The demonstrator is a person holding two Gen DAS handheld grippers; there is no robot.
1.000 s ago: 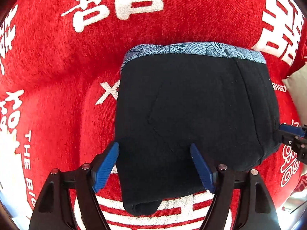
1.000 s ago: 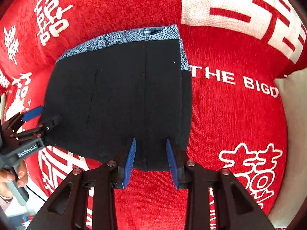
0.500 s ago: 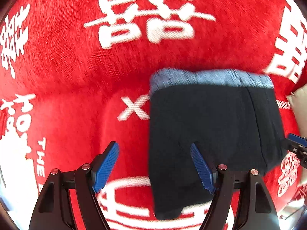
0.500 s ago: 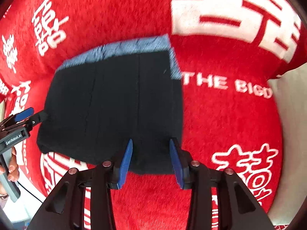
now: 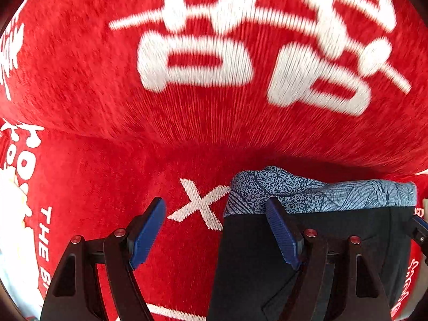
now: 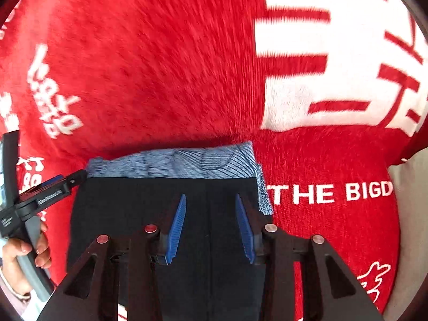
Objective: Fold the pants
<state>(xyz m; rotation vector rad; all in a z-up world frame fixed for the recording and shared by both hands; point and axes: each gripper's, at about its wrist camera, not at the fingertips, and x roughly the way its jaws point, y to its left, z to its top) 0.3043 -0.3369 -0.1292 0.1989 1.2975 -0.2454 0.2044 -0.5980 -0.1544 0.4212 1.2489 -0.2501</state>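
Observation:
The folded black pants [image 5: 334,243] with a blue patterned waistband [image 5: 347,194] lie on a red blanket. In the left wrist view my left gripper [image 5: 215,234] is open and empty at the pants' left waistband corner, its right finger over the waistband. In the right wrist view the pants [image 6: 133,214] fill the lower middle, waistband [image 6: 174,163] at the far edge. My right gripper [image 6: 211,227] is open over the black cloth just short of the waistband. The left gripper [image 6: 61,184] shows at the pants' left edge.
The red blanket [image 5: 214,123] with white characters and lettering [image 6: 329,192] covers the surface and rises behind the pants. A pale cushion or surface [image 6: 412,214] lies at the right edge. A hand [image 6: 24,248] holds the left gripper's handle.
Both grippers have moved forward over the pants toward the waistband. The left gripper has shifted left, so only its right finger is over the cloth. The right gripper's jaws opened wider.

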